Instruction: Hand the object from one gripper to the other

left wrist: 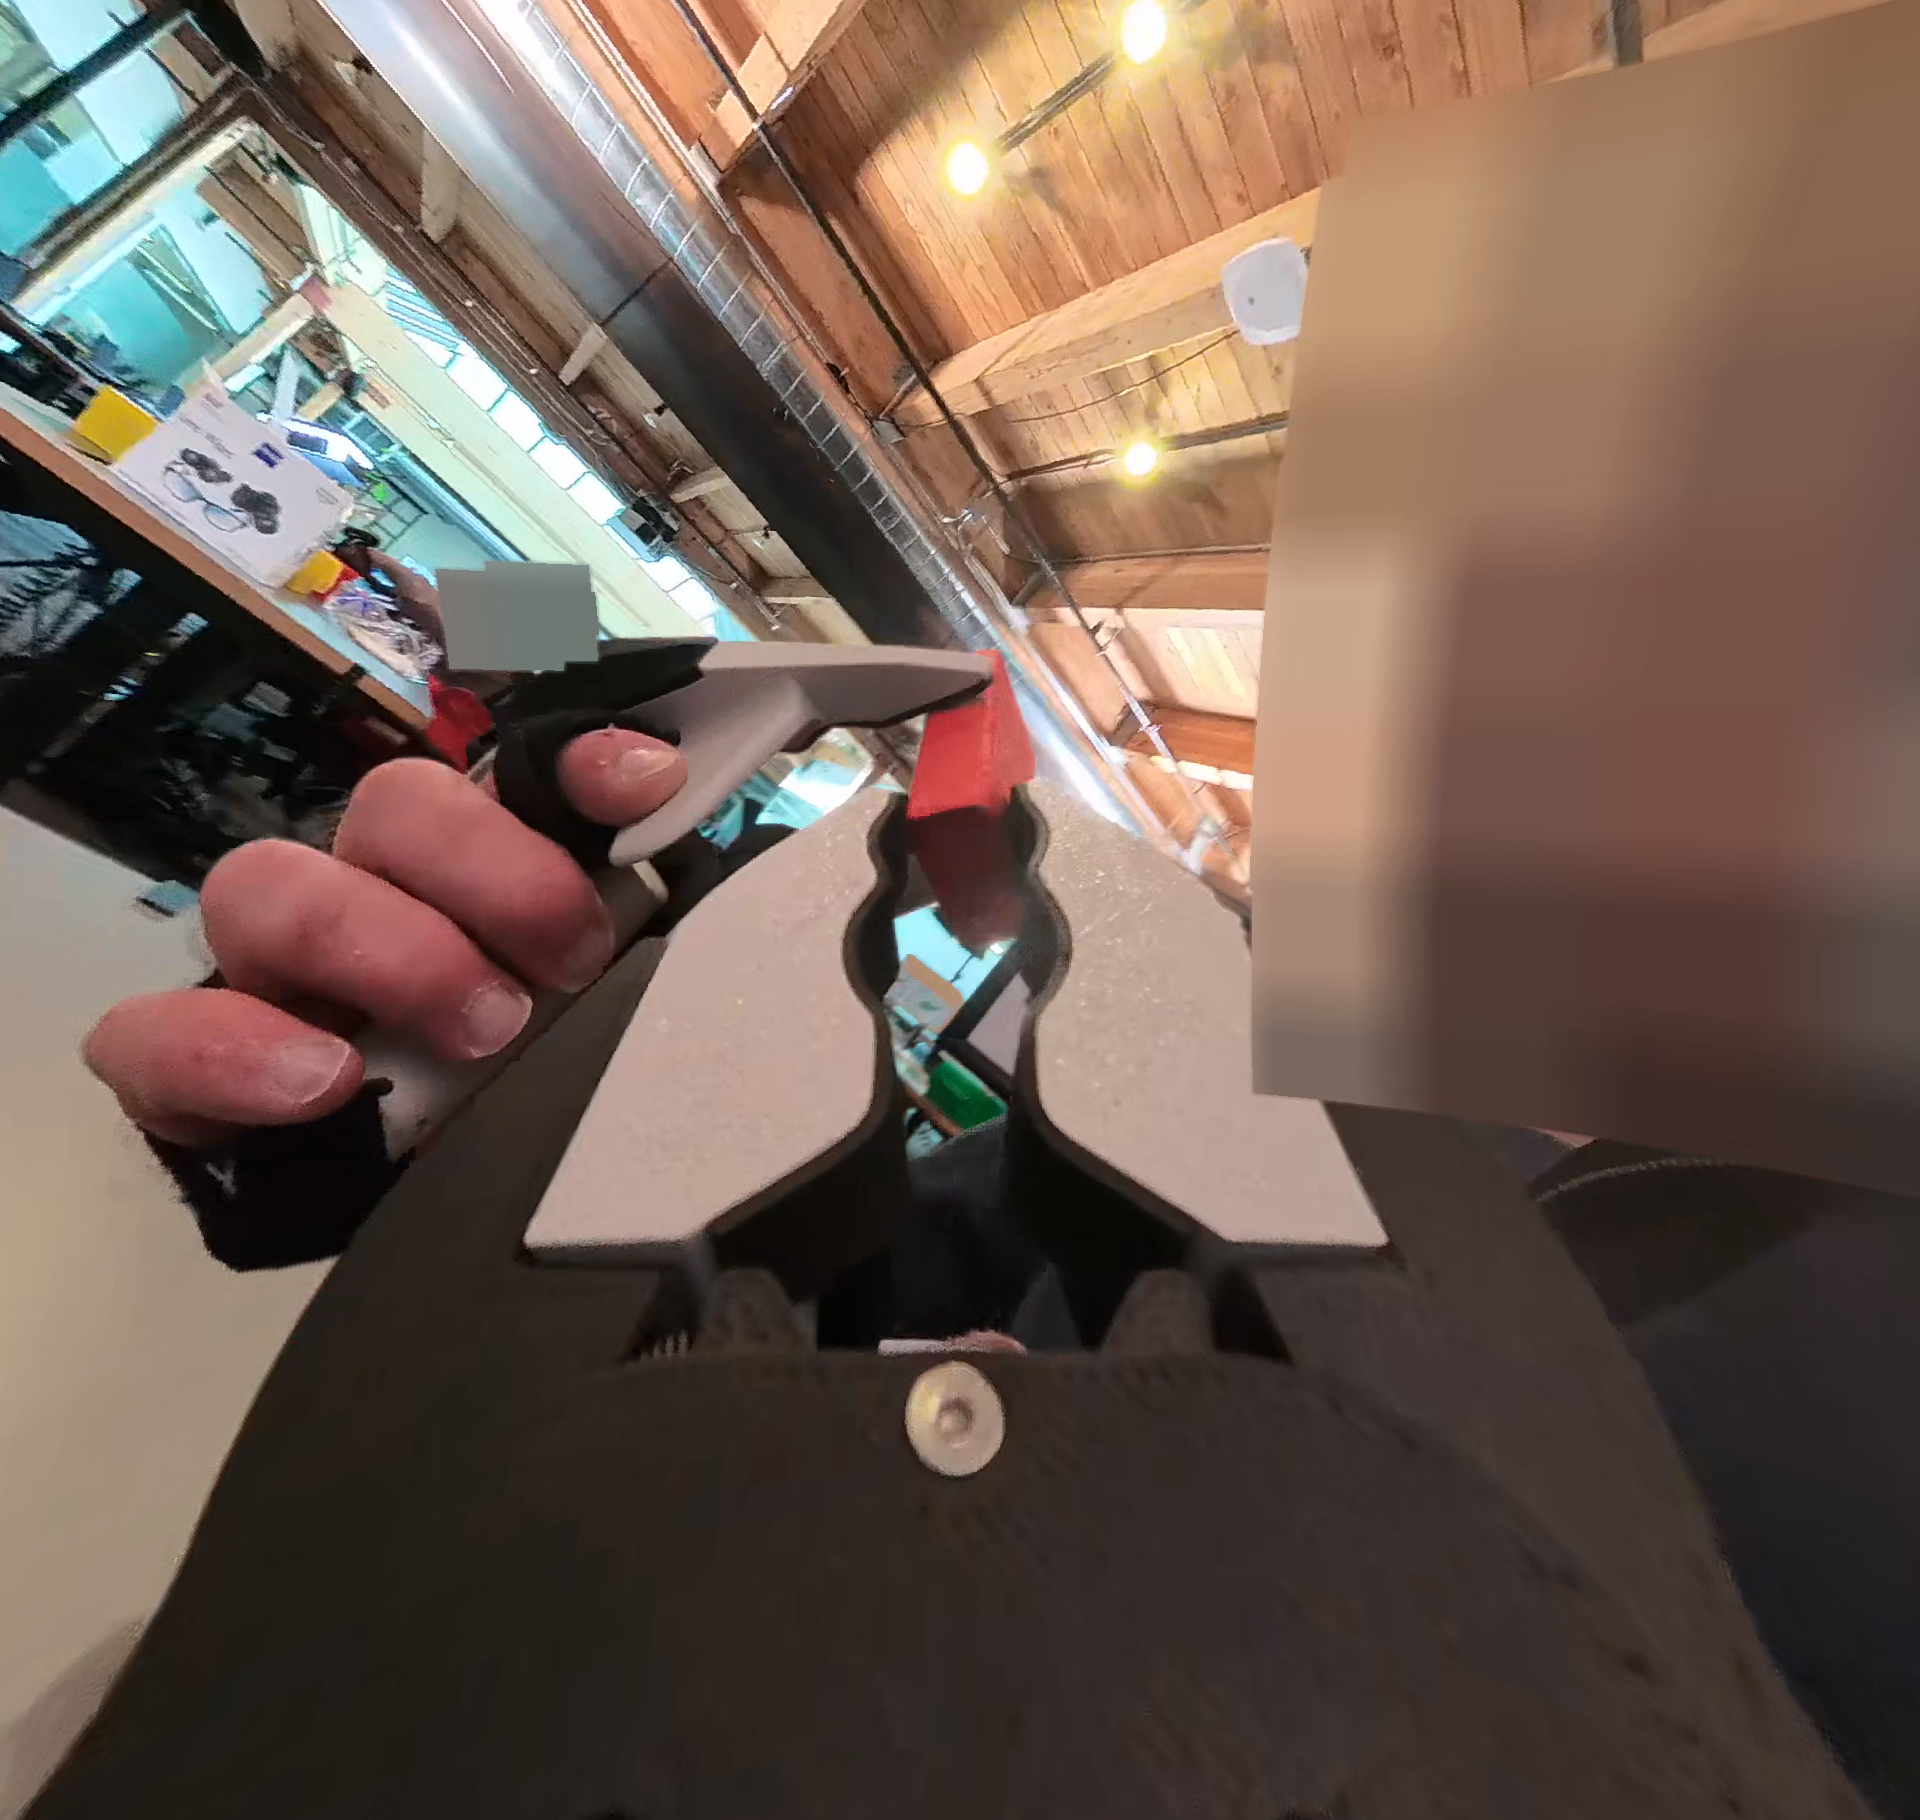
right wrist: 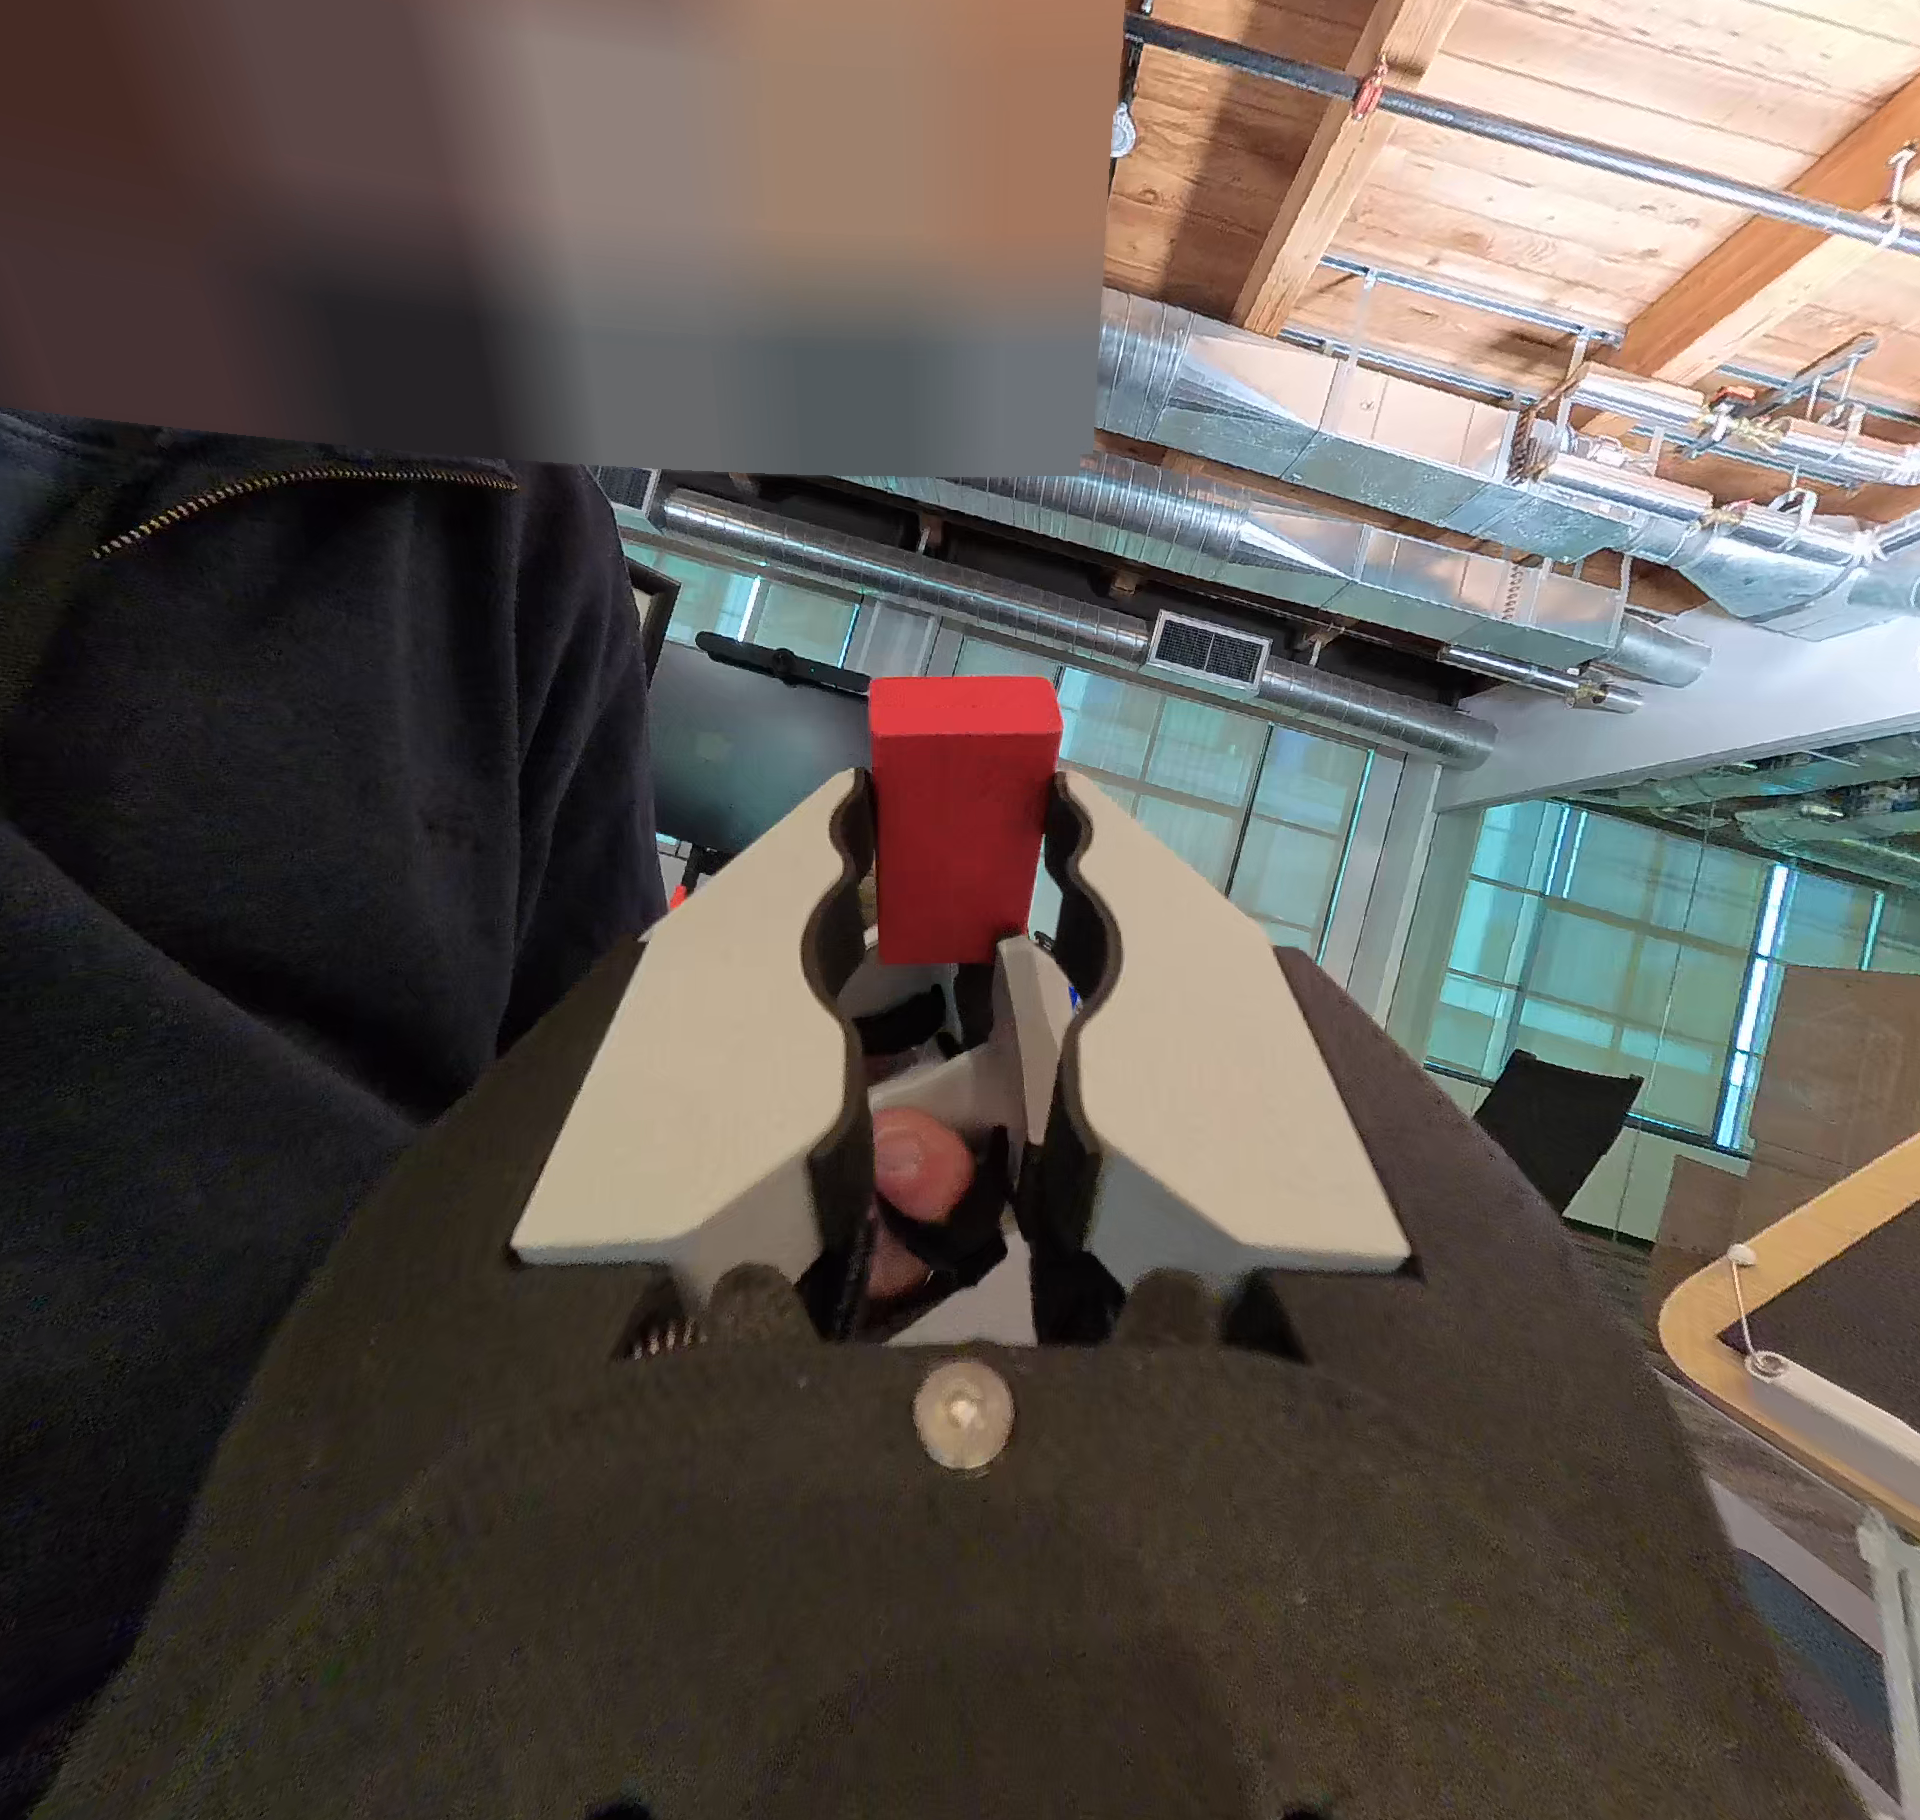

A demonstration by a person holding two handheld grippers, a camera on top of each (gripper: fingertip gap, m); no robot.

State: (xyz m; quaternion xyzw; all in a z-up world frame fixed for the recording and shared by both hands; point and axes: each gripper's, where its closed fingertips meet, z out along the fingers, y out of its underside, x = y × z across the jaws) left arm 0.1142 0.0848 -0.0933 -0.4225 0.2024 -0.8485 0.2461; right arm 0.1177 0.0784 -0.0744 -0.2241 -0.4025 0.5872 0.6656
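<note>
A red rectangular block (right wrist: 961, 814) stands upright between the fingertips of my right gripper (right wrist: 961, 783), which is shut on its middle. In the left wrist view the block (left wrist: 971, 752) has its lower end between the tips of my left gripper (left wrist: 961, 820), whose pads press both of its sides. The right gripper (left wrist: 966, 679), held by a hand (left wrist: 416, 939), reaches in from the left and meets the block's upper end. In the right wrist view a white finger (right wrist: 1023, 1022) of the left gripper rises to the block's lower end from behind.
Both grippers point up, close to a person in a dark zip jacket (right wrist: 260, 835). A table (left wrist: 208, 544) at the left carries a white box (left wrist: 239, 482) and yellow bins. Another table edge (right wrist: 1766, 1282) is at the lower right. Wooden ceiling and metal ducts overhead.
</note>
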